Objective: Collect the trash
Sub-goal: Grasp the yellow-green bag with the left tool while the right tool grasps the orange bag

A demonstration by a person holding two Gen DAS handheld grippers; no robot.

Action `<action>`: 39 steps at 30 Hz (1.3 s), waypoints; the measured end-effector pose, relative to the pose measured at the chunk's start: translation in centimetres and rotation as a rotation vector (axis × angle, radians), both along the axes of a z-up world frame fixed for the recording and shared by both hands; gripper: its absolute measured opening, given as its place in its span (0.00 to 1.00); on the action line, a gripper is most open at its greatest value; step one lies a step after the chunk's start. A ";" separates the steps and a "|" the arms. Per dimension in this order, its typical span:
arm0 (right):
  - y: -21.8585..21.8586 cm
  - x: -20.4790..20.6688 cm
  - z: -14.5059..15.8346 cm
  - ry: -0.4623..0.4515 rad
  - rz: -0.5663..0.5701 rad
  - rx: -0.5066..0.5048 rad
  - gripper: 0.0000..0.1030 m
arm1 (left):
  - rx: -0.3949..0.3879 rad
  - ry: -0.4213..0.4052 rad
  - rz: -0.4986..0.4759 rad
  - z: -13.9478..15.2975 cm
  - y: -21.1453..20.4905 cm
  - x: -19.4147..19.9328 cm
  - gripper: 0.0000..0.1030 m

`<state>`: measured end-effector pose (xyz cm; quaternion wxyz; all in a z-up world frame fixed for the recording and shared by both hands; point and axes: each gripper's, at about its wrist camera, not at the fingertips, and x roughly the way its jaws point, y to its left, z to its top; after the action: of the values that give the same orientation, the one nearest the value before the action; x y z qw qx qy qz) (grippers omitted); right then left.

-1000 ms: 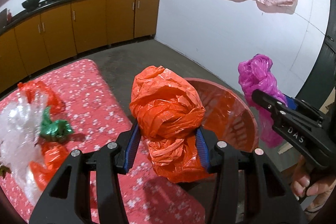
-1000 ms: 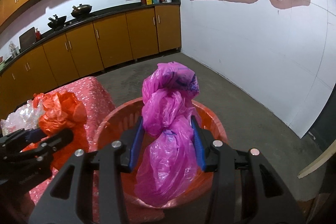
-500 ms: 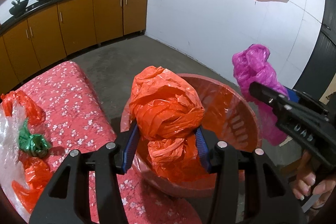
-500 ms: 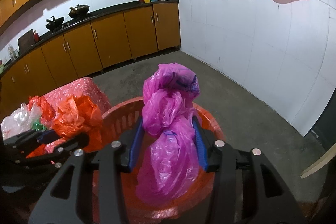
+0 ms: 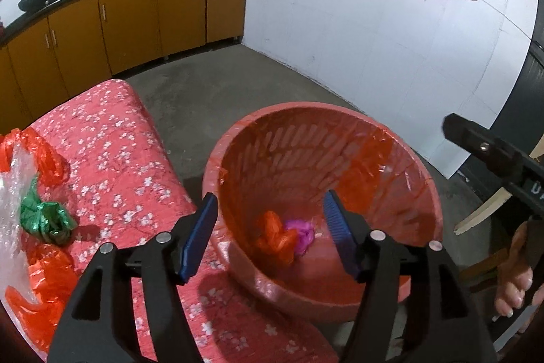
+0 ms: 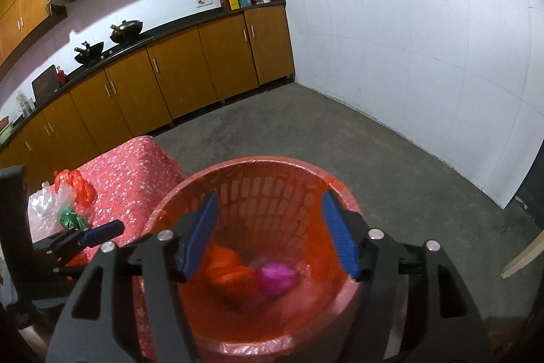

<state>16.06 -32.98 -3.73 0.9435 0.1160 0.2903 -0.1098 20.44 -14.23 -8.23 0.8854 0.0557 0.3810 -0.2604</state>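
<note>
Red plastic basket (image 5: 401, 142) with a slotted wall and a thin red liner stands on the grey concrete floor, touching the edge of the pink flowered table cover (image 5: 112, 138); at its bottom lie a crumpled orange bag (image 5: 275, 237) and a crumpled magenta bag (image 5: 301, 235), side by side and touching, the orange one on the side nearer the table; left gripper (image 5: 270, 237) hangs over the basket mouth, its blue-padded jaws opening, with nothing pressed between them; right gripper (image 6: 270, 235) likewise hangs over the basket, jaws opening and gripping nothing, both bags seen below through the gap; in the left wrist view the right gripper's black body enters from the right edge, a hand (image 5: 516, 274) on its handle; on the table cover, well apart from the basket, rest a green bag (image 5: 46, 216), clear plastic film (image 5: 10, 193) and further orange bags (image 5: 40, 291); brown cabinets (image 6: 176, 73) line the far wall.
</note>
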 end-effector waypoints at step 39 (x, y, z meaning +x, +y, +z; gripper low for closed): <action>28.7 1.9 -1.2 0.006 0.404 -0.023 0.79 | 0.080 -0.101 0.847 1.4 39.9 -7.0 0.85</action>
<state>17.99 -4.29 -4.95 0.9468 0.0442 0.3091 0.0779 13.44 25.62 -6.81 0.9289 -0.0585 0.3362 0.1441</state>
